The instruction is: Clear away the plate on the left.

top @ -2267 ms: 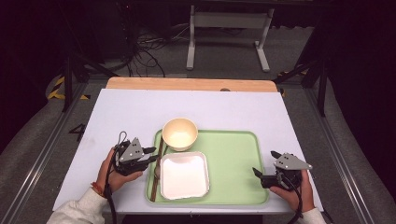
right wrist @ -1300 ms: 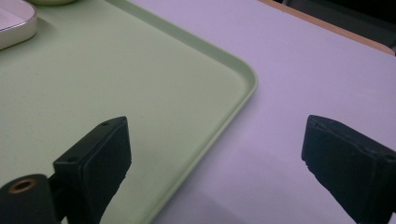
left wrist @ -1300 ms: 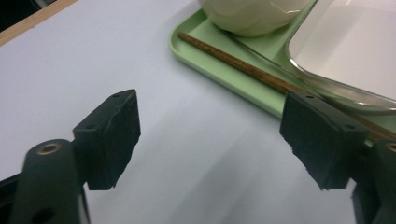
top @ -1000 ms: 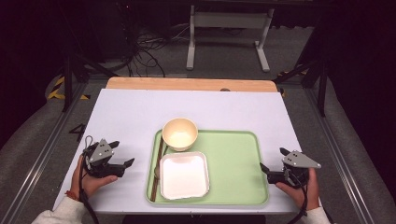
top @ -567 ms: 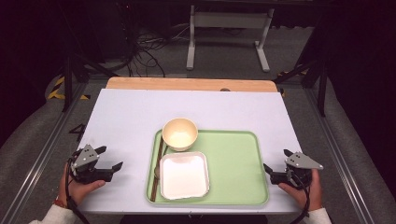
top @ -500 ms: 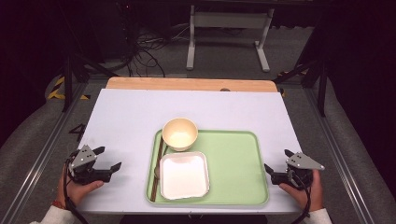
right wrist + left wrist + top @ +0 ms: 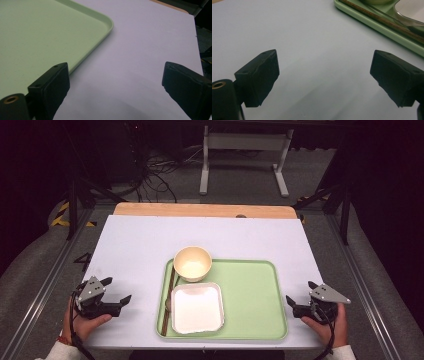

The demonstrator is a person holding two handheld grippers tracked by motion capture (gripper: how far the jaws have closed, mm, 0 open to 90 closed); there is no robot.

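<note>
Bowl [image 7: 192,263], plate [image 7: 196,307] and chopsticks [image 7: 169,292] sit on the tray [image 7: 250,290], setting looks done; left gripper [image 7: 117,292] and right gripper [image 7: 291,301] flank it, fingers wide open, empty.

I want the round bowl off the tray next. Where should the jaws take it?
Grip the bowl by its thin upright rim, likely at the far-right side, coming from above: chopsticks lie at its left and the square plate sits in front.

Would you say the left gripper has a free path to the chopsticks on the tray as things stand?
Probably yes: the left gripper is open, with bare table between it and the chopsticks along the tray's near left edge.
</note>
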